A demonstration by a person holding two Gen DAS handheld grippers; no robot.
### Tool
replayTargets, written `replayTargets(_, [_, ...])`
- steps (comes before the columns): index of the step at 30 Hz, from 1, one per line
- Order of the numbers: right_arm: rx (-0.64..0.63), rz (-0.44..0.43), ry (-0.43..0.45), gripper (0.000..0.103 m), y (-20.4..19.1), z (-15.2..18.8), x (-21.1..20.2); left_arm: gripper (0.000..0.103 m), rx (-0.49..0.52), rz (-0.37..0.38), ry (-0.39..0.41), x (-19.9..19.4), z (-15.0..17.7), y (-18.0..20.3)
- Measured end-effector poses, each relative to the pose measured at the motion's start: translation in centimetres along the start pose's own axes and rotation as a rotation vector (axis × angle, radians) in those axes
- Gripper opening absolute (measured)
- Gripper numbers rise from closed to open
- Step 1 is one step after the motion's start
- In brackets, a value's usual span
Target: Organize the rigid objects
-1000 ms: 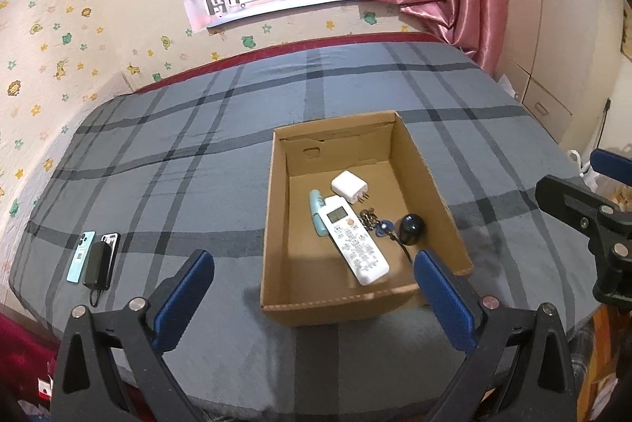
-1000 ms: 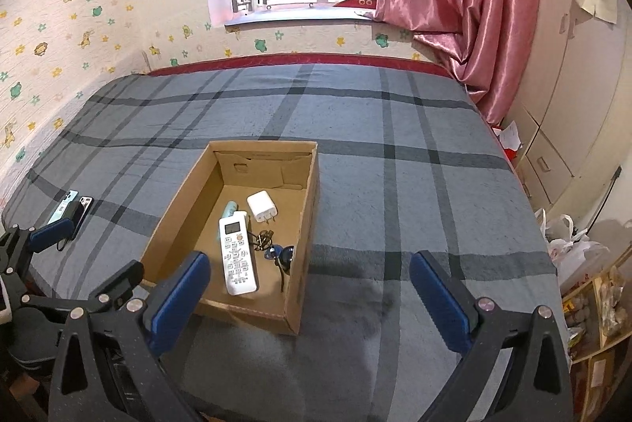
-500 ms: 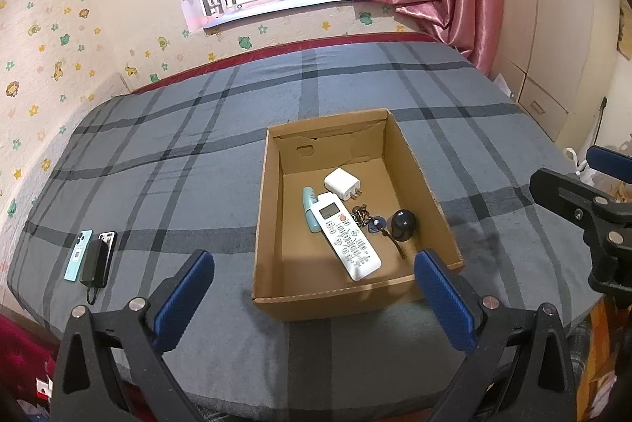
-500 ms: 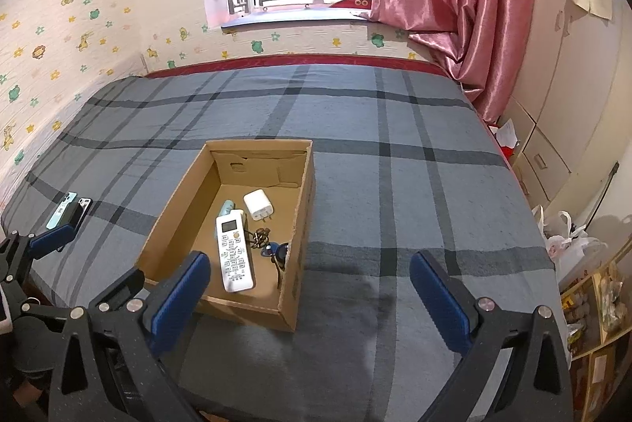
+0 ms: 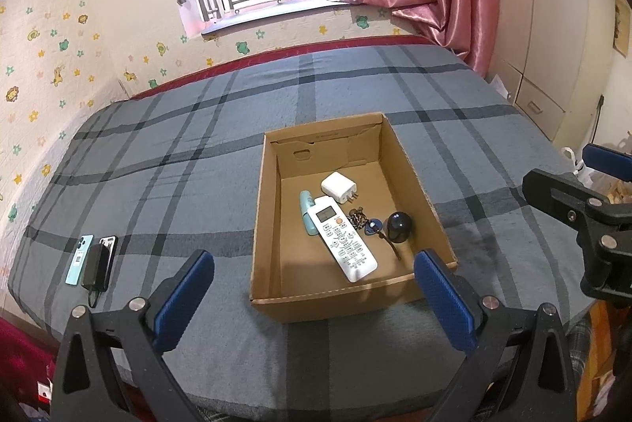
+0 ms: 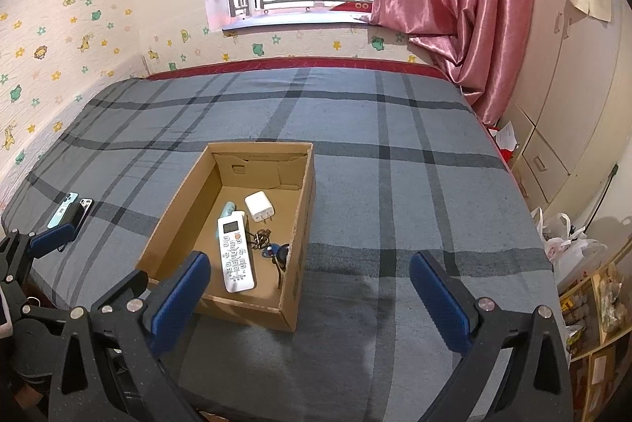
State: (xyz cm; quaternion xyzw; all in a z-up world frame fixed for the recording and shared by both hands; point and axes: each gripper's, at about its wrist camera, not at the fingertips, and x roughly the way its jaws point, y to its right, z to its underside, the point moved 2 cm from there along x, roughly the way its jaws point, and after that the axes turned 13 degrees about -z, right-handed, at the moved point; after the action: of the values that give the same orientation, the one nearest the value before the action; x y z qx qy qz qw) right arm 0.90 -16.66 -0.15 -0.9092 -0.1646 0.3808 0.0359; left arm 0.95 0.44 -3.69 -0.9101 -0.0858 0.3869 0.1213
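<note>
Cardboard box point(image 5: 414, 169) open-topped, bed point(image 5: 177, 185) around bare

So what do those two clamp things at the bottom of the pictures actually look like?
Each tool, left and right, is a matte black plastic frame splitting into two angled arms. Each arm ends in a flat blue rubbery finger pad and carries round silver bolt heads. No cables or markings show.

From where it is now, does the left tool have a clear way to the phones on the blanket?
Probably yes. The phones lie uncovered on the blanket, left of the box, and the left tool is open and empty.
</note>
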Motion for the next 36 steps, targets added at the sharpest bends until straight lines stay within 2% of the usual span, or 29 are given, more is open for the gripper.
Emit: replayTargets(36, [-0.009, 0.006, 0.014, 0.103, 0.1, -0.2, -1.0, 0.103, -0.002, 0.005, 0.019, -0.8, -0.2, -0.1])
